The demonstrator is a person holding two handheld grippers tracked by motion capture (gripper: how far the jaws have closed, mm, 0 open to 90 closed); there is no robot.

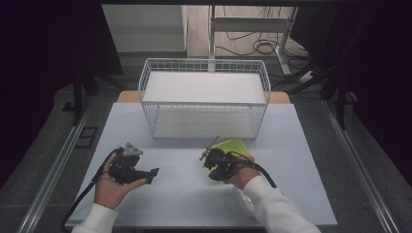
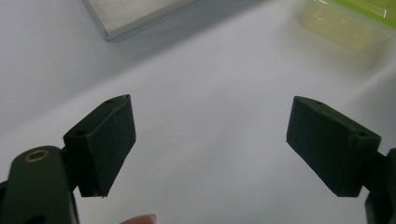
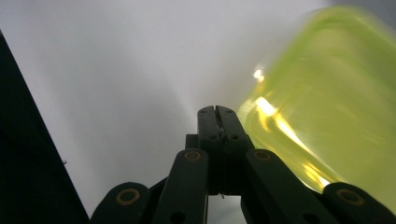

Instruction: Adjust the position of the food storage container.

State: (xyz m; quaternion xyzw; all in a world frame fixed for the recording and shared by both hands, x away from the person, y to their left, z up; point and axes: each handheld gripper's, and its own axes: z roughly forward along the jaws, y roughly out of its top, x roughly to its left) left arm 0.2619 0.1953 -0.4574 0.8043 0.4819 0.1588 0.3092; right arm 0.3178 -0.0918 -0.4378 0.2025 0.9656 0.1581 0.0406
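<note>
A pale grey-white table (image 1: 175, 194) fills the middle of the high view. On it, in the upper centre, stands a white wire basket (image 1: 204, 99), and just below the basket's lower right corner sits a translucent yellow-green lidded container (image 1: 234, 145), near the basket.

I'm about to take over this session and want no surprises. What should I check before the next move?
1. Left claw open, nothing between its pads: ok.
2. Right claw shut, pads together, holding nothing: ok.
3. Green container beside the right claw, not gripped: ok.
4. Whether the right claw touches the container: cannot tell.
5. Wire basket upright behind the container: ok.
6. Container lid seated: cannot tell.
</note>
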